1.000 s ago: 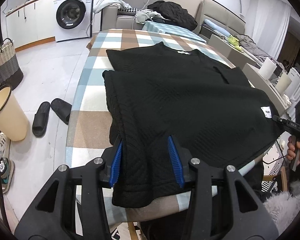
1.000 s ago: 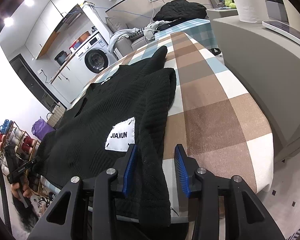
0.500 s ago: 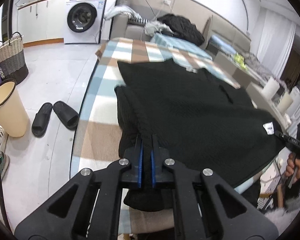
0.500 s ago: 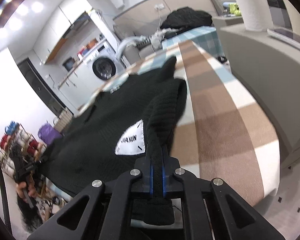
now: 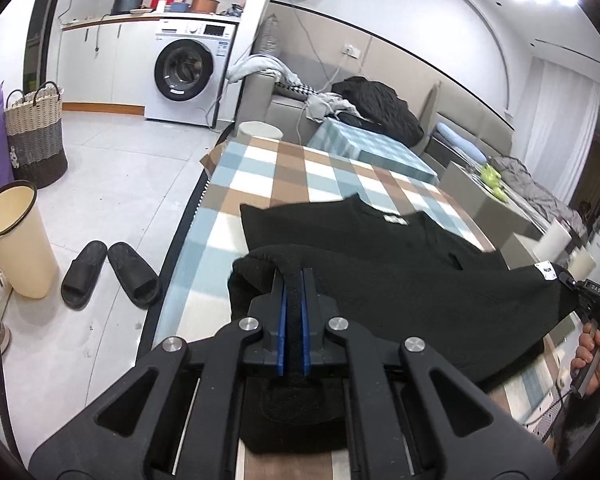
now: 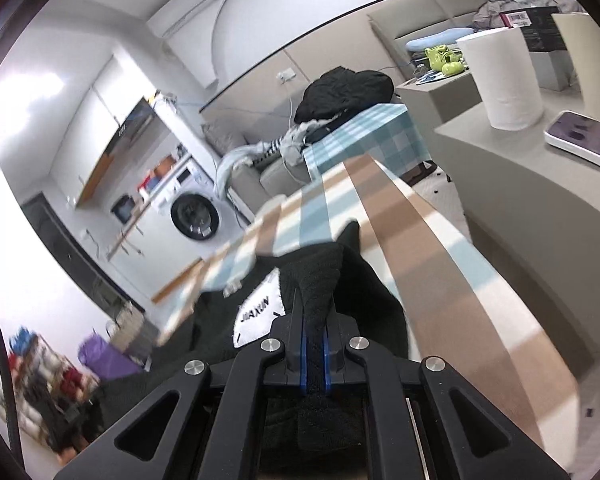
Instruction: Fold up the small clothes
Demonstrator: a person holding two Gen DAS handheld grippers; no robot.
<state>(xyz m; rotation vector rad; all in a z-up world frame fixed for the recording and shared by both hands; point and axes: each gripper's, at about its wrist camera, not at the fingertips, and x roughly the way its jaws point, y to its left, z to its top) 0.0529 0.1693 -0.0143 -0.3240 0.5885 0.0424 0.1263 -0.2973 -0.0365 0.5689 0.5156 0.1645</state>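
Currently listed: one black sweater (image 5: 420, 280), lying on a checked table (image 5: 300, 168), collar end far, hem end near. Left gripper (image 5: 294, 280) clamped shut on the hem's left corner; right gripper (image 6: 315, 312) clamped shut on the right corner, both corners raised off the cloth. Garment stretched away from both jaws, lengthwise. White patch (image 6: 258, 314) beside right jaws: lettering blurred, unreadable.
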